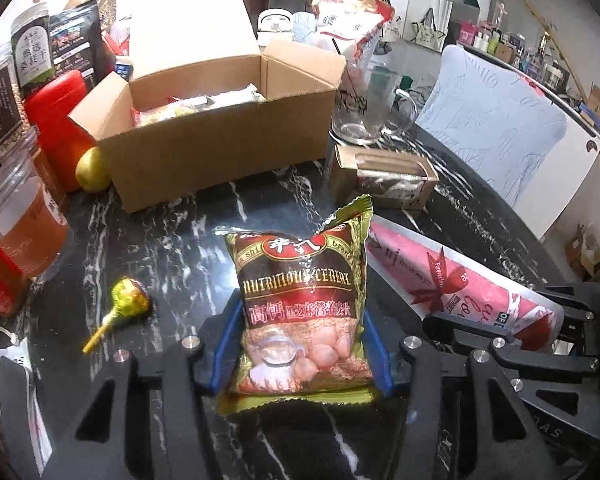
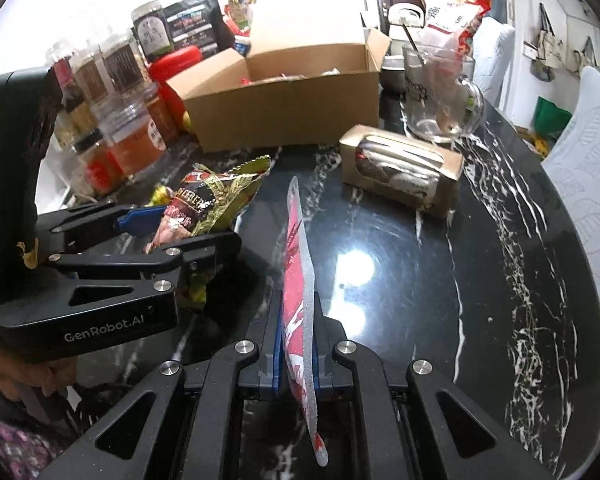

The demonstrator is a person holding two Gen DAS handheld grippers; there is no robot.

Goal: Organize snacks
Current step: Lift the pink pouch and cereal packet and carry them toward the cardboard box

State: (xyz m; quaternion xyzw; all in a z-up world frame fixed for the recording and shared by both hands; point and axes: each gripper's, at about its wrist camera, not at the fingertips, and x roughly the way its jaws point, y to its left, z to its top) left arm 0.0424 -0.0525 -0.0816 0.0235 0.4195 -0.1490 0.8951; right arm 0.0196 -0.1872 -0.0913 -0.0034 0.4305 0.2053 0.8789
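Left tongs (image 1: 300, 340): clamped on the cereal packet (image 1: 300, 304), lifted off the desk (image 1: 172, 248).
Right tongs (image 2: 298, 344): clamped edge-on around the pink pouch (image 2: 296, 264).
Left of the left tongs: a lollipop (image 1: 124, 304) lies loose, not yet sorted.
Ahead of both tongs: the cardboard box (image 1: 216, 148), open, some snacks already inside.
Progress: midway by my reading; two packets in hand, both well short of the box.
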